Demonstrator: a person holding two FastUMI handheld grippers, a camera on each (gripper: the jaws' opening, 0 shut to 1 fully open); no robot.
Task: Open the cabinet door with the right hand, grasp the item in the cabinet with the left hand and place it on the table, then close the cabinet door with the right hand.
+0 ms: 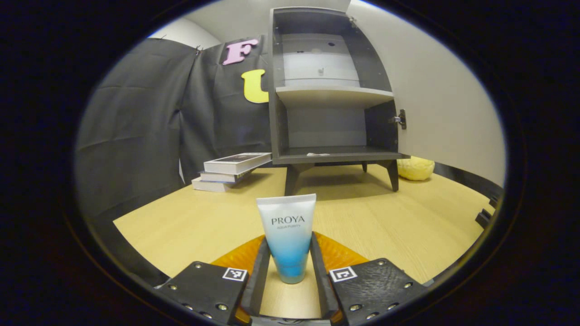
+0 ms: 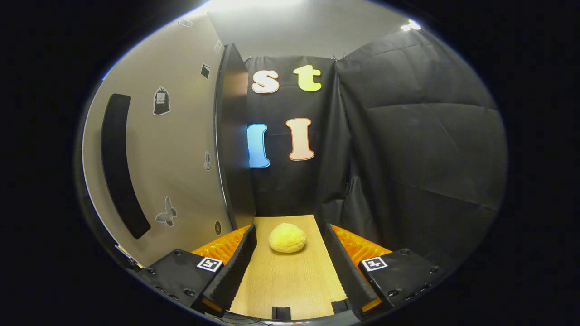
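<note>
Left gripper (image 1: pixel 289 262): fingers stand on either side of the tube (image 1: pixel 287 235), close against its lower sides; whether both press on it or have just let go cannot be told.
Tube: upright on its cap on the table (image 1: pixel 190 222), well in front of the cabinet (image 1: pixel 333 90). Judged as the placing step, done or nearly so.
Cabinet: both shelves bare apart from a small pale scrap on the lower one; the item is out.
Cabinet door (image 1: pixel 448 108): swung wide to the right, hinge visible at its edge. Closing is judged the remaining step.
Right gripper (image 2: pixel 290 267): jaws wide, holding nothing; it sits just beside the door's outer face (image 2: pixel 172 149), probably staged for the closing push.
Left gripper view shows: cabinet interior, tube, stacked books (image 1: pixel 231 170) left of the cabinet.
Right gripper view shows: door's front with its long dark handle (image 2: pixel 120 167) and stickers, plus a yellow soft lump (image 2: pixel 287 238) on the table ahead.
</note>
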